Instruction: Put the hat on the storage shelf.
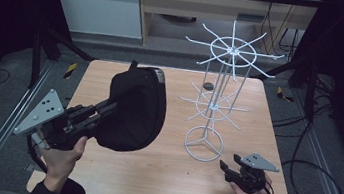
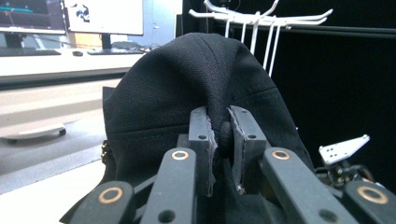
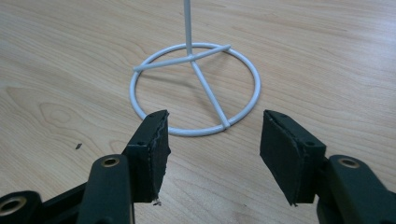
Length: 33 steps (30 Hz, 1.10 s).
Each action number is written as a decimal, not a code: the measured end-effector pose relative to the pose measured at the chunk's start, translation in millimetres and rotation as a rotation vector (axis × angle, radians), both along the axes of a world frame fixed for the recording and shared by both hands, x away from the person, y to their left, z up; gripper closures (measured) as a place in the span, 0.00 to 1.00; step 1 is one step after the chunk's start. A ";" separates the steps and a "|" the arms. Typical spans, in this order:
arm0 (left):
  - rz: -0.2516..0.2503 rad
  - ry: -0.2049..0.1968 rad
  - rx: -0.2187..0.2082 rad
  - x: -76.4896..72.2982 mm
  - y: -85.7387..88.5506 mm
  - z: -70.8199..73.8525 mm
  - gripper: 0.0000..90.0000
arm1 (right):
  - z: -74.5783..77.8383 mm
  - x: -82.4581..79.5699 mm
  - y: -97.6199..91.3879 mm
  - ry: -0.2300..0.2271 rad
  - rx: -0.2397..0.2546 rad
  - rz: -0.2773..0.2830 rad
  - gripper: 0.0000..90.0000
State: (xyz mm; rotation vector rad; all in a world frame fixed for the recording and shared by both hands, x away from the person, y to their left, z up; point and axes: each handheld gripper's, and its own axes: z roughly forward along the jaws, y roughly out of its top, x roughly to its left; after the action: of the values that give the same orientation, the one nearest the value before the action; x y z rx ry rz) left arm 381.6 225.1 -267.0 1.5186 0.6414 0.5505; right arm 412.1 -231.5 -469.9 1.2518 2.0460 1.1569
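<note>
While your left gripper [image 1: 111,105] pinches a fold of the black cap [image 1: 135,110], the cap hangs clear above the left half of the table [image 1: 159,181]. Your right gripper [image 1: 225,165] rests near right, jaws spread and empty, just beside the ring base of the white wire rack [image 1: 203,144].

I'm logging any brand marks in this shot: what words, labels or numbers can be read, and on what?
None can be read. The black cap in the left gripper shows no print; the monitors behind it are too blurred.
</note>
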 end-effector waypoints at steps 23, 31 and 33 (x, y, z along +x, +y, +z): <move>-0.072 -0.084 -0.055 -1.7 -26.0 55.9 0.88 | -0.9 0.8 -0.4 0.005 -0.001 0.001 0.47; -0.090 -0.088 -0.041 0.7 -38.0 75.6 0.88 | -0.5 0.8 0.1 0.009 0.000 0.002 0.47; -0.099 -0.094 -0.042 0.0 -41.7 78.8 0.88 | -0.5 0.7 0.3 0.010 0.001 0.002 0.47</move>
State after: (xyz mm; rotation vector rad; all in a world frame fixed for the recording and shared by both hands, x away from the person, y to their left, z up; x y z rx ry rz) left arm 381.6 183.4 -188.1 1.4679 0.4994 0.5270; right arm 412.8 -231.2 -470.5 1.2584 2.0544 1.1545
